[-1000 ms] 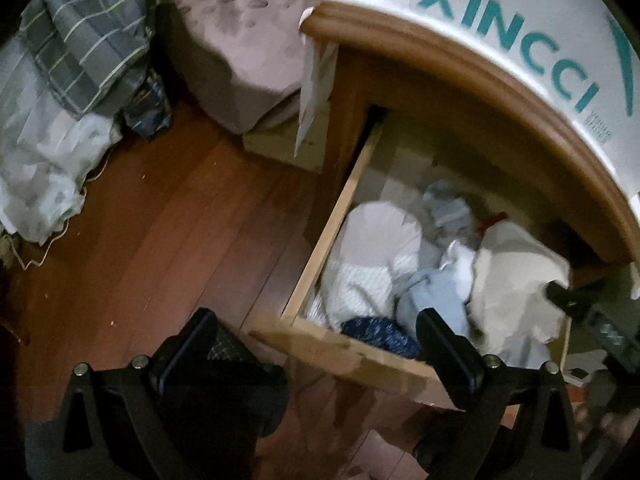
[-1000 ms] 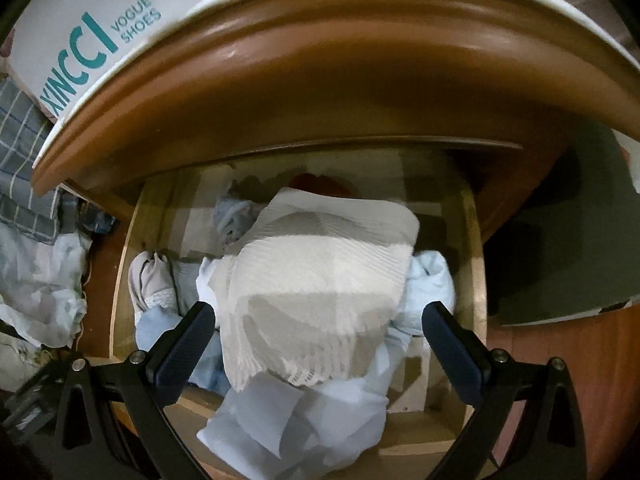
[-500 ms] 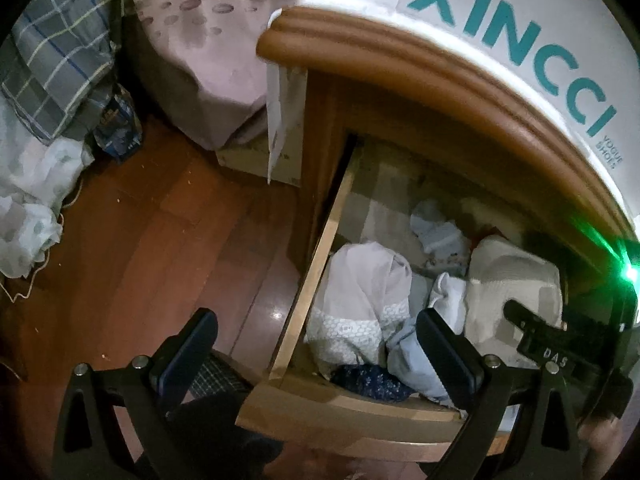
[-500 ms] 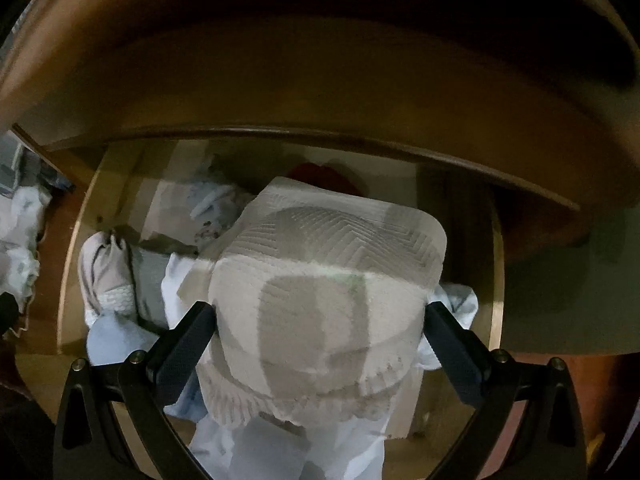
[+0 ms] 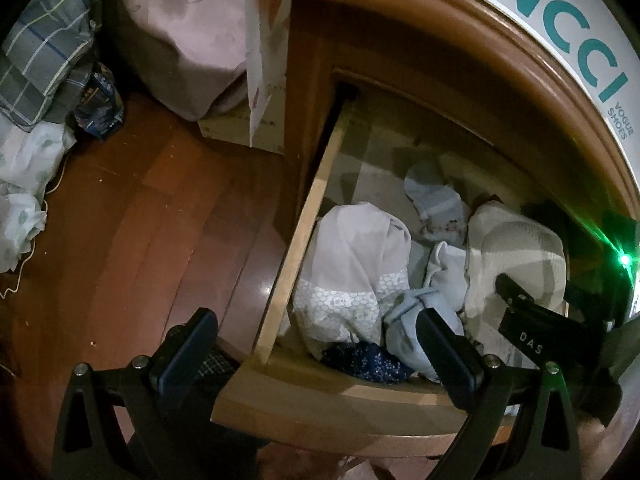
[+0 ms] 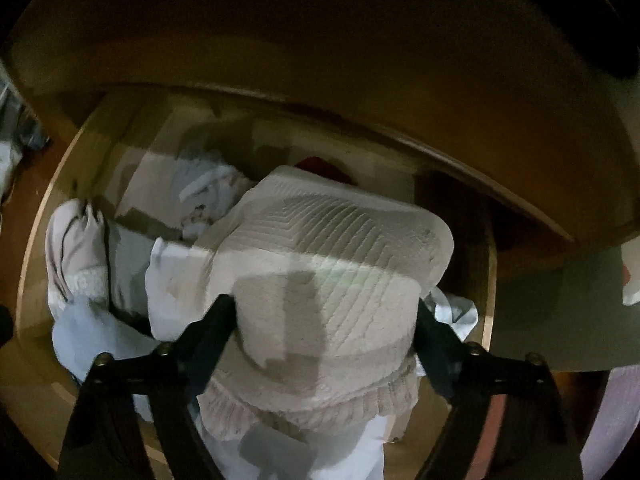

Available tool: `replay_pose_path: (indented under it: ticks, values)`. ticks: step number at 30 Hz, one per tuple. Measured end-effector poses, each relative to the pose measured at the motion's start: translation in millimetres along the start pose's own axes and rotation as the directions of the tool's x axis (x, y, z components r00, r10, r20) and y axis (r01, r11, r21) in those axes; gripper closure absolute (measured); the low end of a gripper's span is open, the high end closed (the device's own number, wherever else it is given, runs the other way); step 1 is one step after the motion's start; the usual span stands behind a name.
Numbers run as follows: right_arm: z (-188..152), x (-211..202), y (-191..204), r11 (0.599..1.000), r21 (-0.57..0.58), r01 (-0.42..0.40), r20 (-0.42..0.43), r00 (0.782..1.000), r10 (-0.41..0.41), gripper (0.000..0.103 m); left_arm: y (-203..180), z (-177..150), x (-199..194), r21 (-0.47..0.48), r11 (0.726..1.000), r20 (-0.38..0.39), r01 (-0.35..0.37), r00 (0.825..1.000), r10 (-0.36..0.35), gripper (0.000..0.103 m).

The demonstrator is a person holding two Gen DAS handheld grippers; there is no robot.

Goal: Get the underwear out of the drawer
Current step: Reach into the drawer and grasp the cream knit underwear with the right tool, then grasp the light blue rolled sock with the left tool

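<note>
So the right gripper [image 6: 324, 312] has just been closing around the beige ribbed underwear [image 6: 332, 276] near the drawer [image 5: 316, 204]'s right edge; left gripper [image 5: 316, 336] hangs open.

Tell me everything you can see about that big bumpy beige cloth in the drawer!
The beige underwear is a pale, soft-looking garment with ribbed, zigzag-textured fabric and a frilly edge nearest the camera. It lies bunched on top of the pile at the right of the open wooden drawer, over light blue and white clothes. The right gripper straddles it, and its fingers have just been closing, now pressing into its two sides.
</note>
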State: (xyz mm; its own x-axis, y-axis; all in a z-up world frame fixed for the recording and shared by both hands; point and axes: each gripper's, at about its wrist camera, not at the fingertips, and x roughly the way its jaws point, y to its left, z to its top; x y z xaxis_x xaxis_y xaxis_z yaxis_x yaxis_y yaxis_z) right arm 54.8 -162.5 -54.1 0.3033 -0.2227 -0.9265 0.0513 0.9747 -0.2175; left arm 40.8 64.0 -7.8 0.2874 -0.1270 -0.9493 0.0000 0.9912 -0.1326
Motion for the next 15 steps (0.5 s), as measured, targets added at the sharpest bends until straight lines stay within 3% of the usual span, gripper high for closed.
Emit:
replay_pose_path:
  ticks: [3,9,15]
  values:
    - [-5,-3,1,1.0,-0.026,-0.006,0.032,0.999,0.006,0.047,0,1,3,-0.003,1.0,-0.013,0.018,1.0,-0.018,0.001]
    - [-19,-17,-14,0.999,0.016,-0.051,0.081,0.995,0.05,0.063,-5,1,4,-0.005,0.994,-0.024,0.109,0.994,-0.109,0.001]
    - [-28,-33,-39,0.987,0.095,-0.129,0.103,0.988,0.119,0.068,-17,1,4,0.009,0.983,-0.025,0.183,0.983,-0.183,0.001]
